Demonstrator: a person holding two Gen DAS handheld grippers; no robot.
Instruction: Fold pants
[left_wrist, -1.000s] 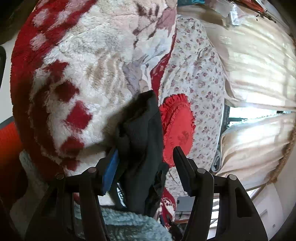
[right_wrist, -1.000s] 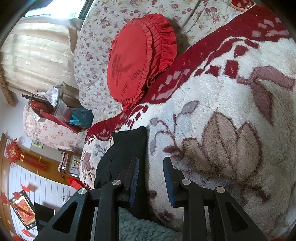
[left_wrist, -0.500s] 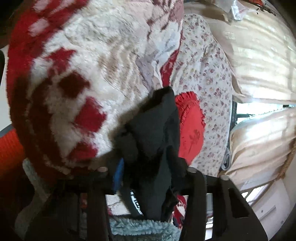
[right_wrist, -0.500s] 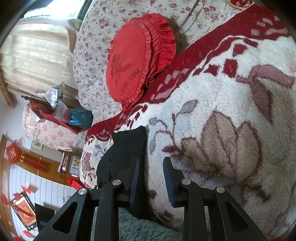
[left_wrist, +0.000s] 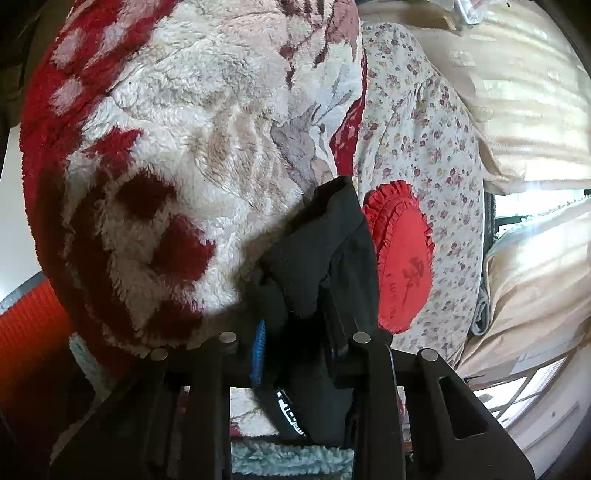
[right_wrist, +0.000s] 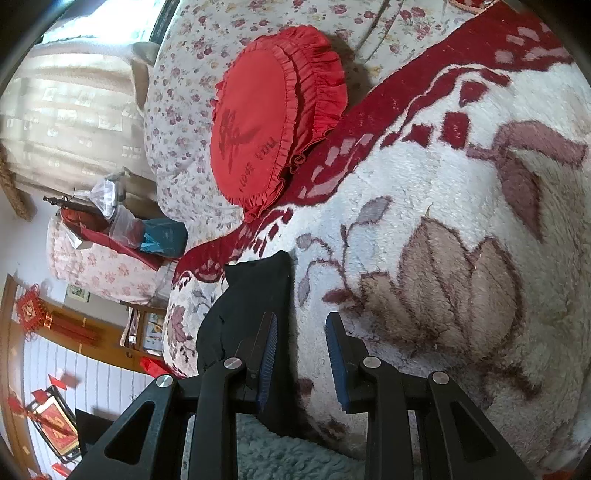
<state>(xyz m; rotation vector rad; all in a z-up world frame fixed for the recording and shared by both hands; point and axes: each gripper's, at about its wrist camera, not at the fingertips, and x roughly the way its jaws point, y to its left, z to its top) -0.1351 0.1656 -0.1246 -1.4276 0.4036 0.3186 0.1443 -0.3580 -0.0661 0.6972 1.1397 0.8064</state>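
The black pants (left_wrist: 325, 254) lie bunched on a fluffy red-and-white floral blanket (left_wrist: 192, 122). My left gripper (left_wrist: 295, 332) is shut on a fold of the pants near the waistband, whose label shows below the jaws. In the right wrist view the pants (right_wrist: 255, 295) lie flat as a dark strip left of my right gripper (right_wrist: 301, 350). That gripper is open and empty. Its left finger (right_wrist: 267, 343) is over the pants' edge and its right finger is over the blanket (right_wrist: 443, 221).
A round red frilled cushion (right_wrist: 269, 122) leans on a floral-print bedcover (right_wrist: 177, 110) beyond the blanket; it also shows in the left wrist view (left_wrist: 402, 266). Cream curtains (left_wrist: 517, 92) and a window stand behind. A cluttered side table (right_wrist: 110, 236) is at the left.
My left gripper has closed on the black pants and moved in towards the blanket. My right gripper has stayed open and nearly still.
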